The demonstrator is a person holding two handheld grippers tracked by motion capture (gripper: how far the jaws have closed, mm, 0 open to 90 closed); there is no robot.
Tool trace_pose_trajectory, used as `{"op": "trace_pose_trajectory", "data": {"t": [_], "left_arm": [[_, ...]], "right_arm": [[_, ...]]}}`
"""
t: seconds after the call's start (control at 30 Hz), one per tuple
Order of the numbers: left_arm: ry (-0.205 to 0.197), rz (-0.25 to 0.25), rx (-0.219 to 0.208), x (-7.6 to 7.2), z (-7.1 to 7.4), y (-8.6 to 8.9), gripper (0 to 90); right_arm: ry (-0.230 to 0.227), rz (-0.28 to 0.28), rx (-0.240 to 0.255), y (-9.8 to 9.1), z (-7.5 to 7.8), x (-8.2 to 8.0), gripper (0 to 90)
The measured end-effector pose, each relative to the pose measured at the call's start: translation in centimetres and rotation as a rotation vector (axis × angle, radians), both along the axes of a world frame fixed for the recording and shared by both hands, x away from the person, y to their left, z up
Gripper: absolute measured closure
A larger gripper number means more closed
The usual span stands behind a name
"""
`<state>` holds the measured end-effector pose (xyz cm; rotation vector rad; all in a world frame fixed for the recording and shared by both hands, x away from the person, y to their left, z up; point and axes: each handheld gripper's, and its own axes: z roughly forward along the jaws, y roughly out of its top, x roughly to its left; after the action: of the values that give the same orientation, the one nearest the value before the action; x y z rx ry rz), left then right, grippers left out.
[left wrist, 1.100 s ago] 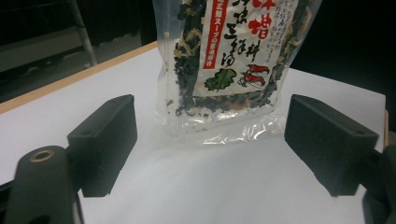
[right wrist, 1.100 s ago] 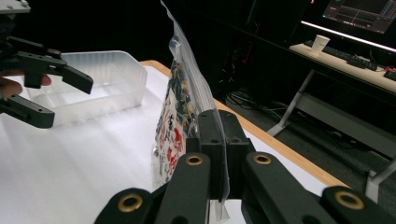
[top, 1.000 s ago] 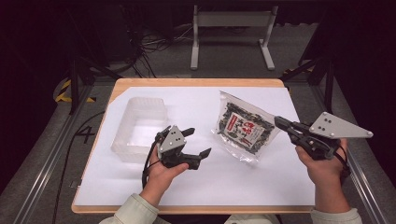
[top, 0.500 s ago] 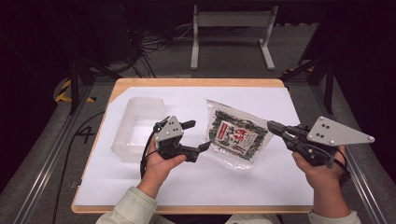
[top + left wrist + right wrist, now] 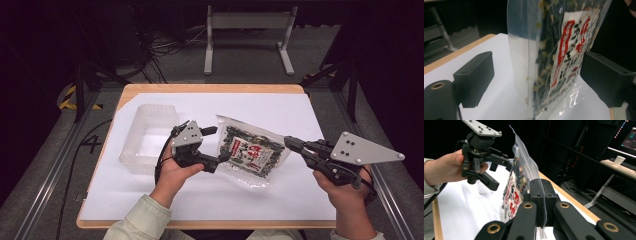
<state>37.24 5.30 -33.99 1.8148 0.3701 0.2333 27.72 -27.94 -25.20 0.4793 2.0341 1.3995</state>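
A clear bag [image 5: 250,152] of dark dried food with a red and white label hangs above the white tabletop. My right gripper [image 5: 291,143] is shut on the bag's right edge and holds it up. In the right gripper view its jaws [image 5: 543,195] pinch the plastic seam, and the bag [image 5: 520,177] stands on edge beyond them. My left gripper [image 5: 219,144] is open, one jaw on each side of the bag's left end. In the left gripper view the bag [image 5: 554,57] hangs between the spread pads [image 5: 474,77], which do not press on it.
A clear plastic container [image 5: 147,137] sits on the white sheet [image 5: 300,115] to the left of my left hand. The wooden table edge [image 5: 210,88] runs along the back. A metal stand [image 5: 247,22] and cables lie on the floor beyond.
My right gripper has carried the bag leftwards. The left gripper has risen a little, and the bag's left end now lies between its open jaws.
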Motion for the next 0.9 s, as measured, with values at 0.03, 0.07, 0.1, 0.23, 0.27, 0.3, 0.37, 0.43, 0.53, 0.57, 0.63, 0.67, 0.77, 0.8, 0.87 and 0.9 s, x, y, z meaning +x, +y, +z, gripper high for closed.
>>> {"op": "trace_pose_trajectory", "data": {"t": [0.03,0.07,0.1,0.23,0.27,0.3,0.37,0.43,0.53,0.57,0.63,0.67,0.77,0.8,0.87,0.9], "left_arm": [[0.006,-0.013,-0.003,0.1,0.0,-0.2,13.3],[0.001,-0.023,-0.004,0.2,0.0,-0.3,13.4],[0.004,-0.038,-0.010,0.2,-0.1,-0.5,13.4],[0.021,-0.071,-0.009,0.2,-0.4,-1.2,13.5],[0.022,-0.084,-0.009,0.2,-0.5,-1.6,13.7],[0.019,-0.090,-0.005,0.2,-0.5,-1.7,14.1],[0.015,-0.097,-0.006,0.1,-0.6,-1.9,14.6],[0.011,-0.106,-0.008,0.0,-0.6,-2.1,17.7],[-0.008,-0.125,0.006,-0.2,-0.8,-2.5,25.2],[-0.014,-0.128,0.015,-0.3,-0.8,-2.6,26.2],[-0.020,-0.129,0.038,-0.3,-1.0,-2.7,32.5],[0.005,-0.150,0.042,-0.2,-1.1,-2.7,35.0],[0.035,-0.192,0.034,0.0,-1.2,-2.8,39.8],[0.040,-0.201,0.026,-0.1,-1.3,-2.8,42.1],[0.023,-0.217,0.019,-0.2,-1.2,-2.6,51.2],[0.021,-0.223,0.019,-0.3,-1.1,-2.5,57.3]], "right_arm": [[-0.001,0.001,-0.001,0.0,0.0,-0.1,90.0],[0.002,0.005,-0.002,0.0,-0.1,-0.2,90.0],[0.001,0.008,-0.003,0.0,-0.1,-0.3,90.0],[0.000,0.011,-0.005,0.2,-0.3,-0.5,90.0],[-0.004,0.008,-0.004,0.2,-0.4,-0.6,90.0],[-0.002,0.008,-0.001,0.2,-0.5,-0.6,90.0],[-0.001,0.008,0.002,0.2,-0.5,-0.6,90.0],[-0.003,0.002,0.010,0.1,-0.6,-0.6,90.0],[-0.004,-0.003,0.027,-0.1,-0.7,-0.6,90.0],[-0.003,-0.003,0.035,-0.1,-0.7,-0.6,90.0],[-0.006,-0.008,0.049,-0.3,-0.7,-0.6,90.0],[-0.008,-0.008,0.055,-0.4,-0.7,-0.5,90.0],[-0.006,-0.008,0.069,-0.4,-0.8,-0.5,90.0],[-0.008,-0.011,0.071,-0.4,-0.8,-0.4,90.0],[-0.005,-0.015,0.076,-0.5,-0.9,-0.4,90.0],[-0.004,-0.016,0.086,-0.6,-0.9,-0.3,90.0]]}}
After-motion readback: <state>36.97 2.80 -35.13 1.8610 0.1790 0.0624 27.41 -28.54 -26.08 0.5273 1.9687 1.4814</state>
